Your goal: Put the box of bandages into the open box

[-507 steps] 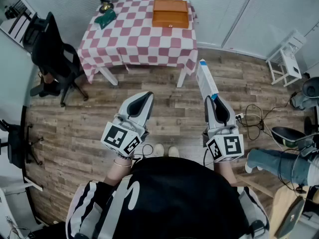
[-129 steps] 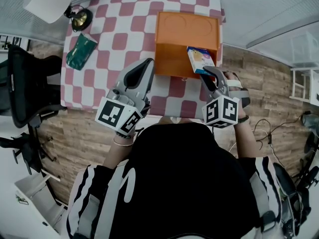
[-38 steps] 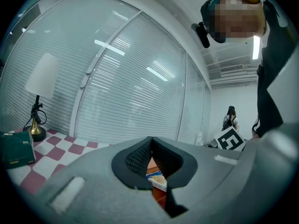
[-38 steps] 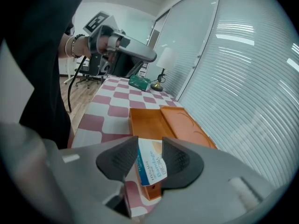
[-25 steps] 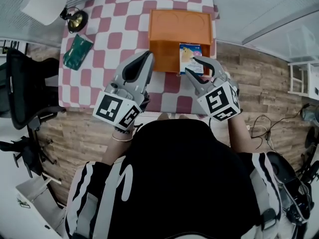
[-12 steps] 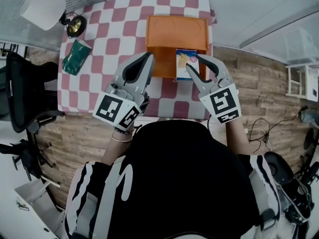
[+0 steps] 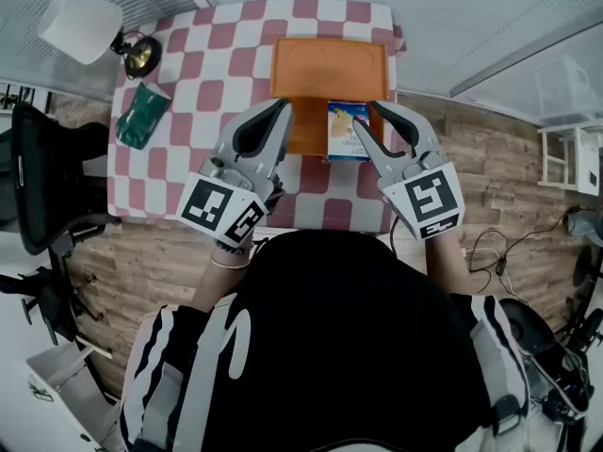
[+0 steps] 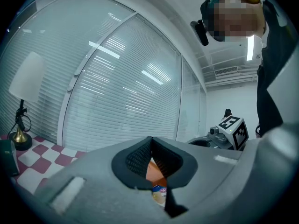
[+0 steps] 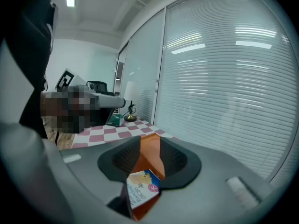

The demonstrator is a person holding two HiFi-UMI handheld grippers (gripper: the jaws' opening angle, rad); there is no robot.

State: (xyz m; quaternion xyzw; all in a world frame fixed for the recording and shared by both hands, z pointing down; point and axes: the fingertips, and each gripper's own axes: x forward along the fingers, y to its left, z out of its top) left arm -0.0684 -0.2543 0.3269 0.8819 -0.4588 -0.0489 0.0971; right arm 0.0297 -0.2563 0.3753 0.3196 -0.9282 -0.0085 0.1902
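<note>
The box of bandages (image 7: 349, 132) is a small flat carton, white and blue, with a tan picture on its face. It lies face up inside the open box (image 7: 303, 132), an orange case with its lid folded back. You find it just below and beyond the jaws of your right gripper (image 7: 366, 113). Those jaws have just been closing, yet they stand apart with nothing pressed between them.

Bright, even indoor light; sharp centres, edges strongly fisheye-curved.
</note>
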